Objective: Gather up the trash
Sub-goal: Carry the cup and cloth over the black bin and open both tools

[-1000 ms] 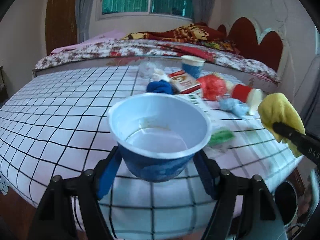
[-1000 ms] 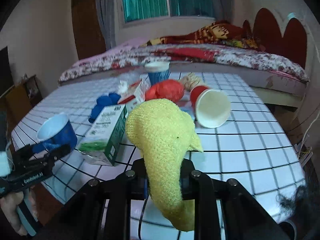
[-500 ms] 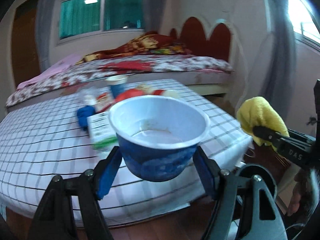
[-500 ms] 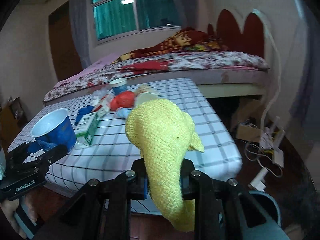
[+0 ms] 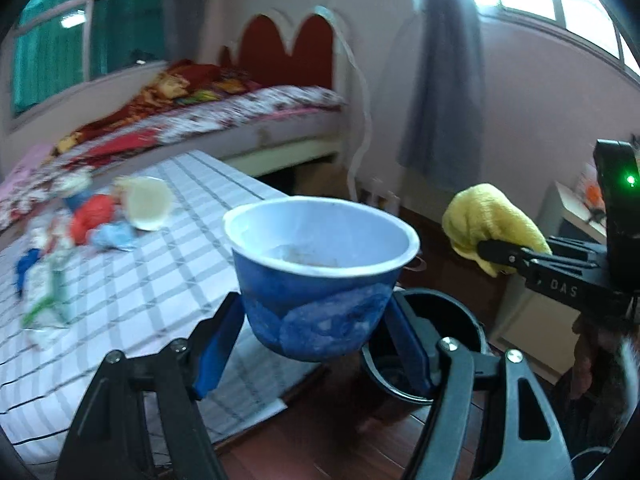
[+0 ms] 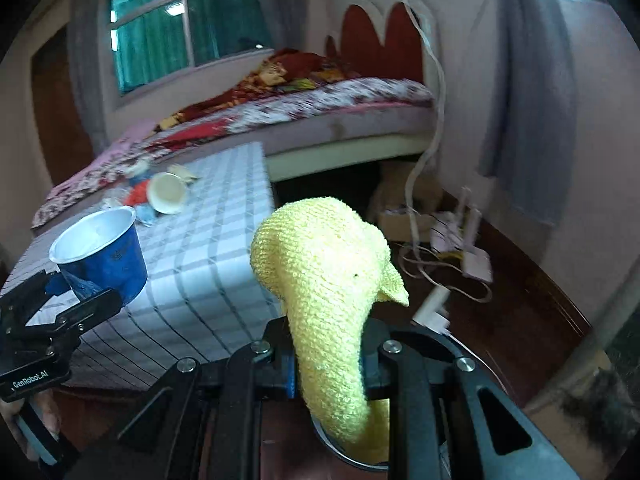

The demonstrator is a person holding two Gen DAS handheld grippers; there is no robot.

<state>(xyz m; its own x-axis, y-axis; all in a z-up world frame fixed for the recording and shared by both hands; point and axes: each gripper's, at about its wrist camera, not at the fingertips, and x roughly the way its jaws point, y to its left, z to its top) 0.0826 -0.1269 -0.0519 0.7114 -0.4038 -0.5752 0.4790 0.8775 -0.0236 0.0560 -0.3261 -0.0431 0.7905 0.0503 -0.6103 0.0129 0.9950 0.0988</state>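
So the left gripper [image 5: 316, 344] has its 2 blue-padded fingers [image 5: 218, 344] clamped on an empty blue plastic cup with a white inside [image 5: 320, 264], held in the air past the edge of the checked tablecloth table [image 5: 160, 280]. Right gripper [image 6: 328, 364] is pinching a yellow knitted cloth [image 6: 324, 276]. Below both sits what looks like a dark round bin [image 5: 448, 312], though it's mostly hidden. More litter is on the table, including a tipped white paper cup [image 5: 147, 208].
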